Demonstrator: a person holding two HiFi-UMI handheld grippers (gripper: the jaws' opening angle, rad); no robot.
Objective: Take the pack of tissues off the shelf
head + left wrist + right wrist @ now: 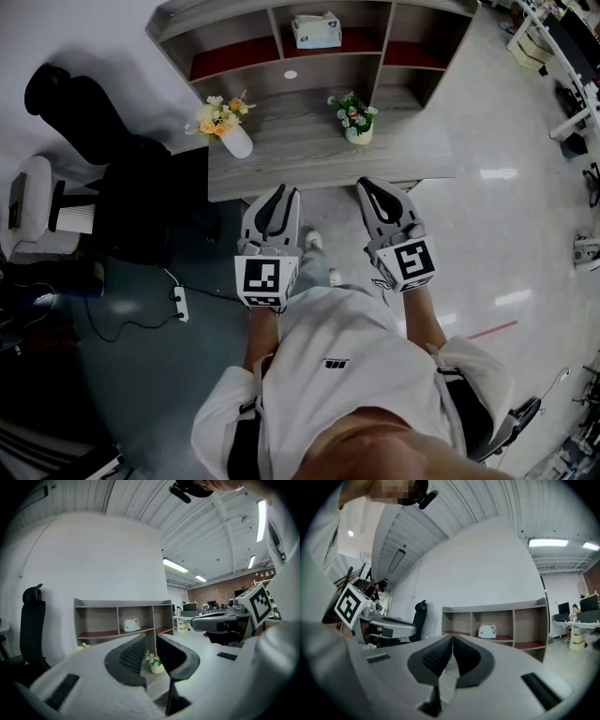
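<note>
Nearest, left gripper (278,199) in front of person's torso, fingers released, narrow gap, gripping nothing. Right gripper (382,192) beside it, fingers clenched tip to tip, empty. Beyond, grey table (300,150) carrying yellow flowers (223,117) and small flower pot (355,118). Farthest, shelf (277,36) against wall; pack of tissues (316,30) in middle compartment, well apart from both grippers.

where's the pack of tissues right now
In the head view the pack of tissues sits top centre, in the middle compartment of the shelf, beyond the desk that holds a white vase and a small flower pot.
</note>
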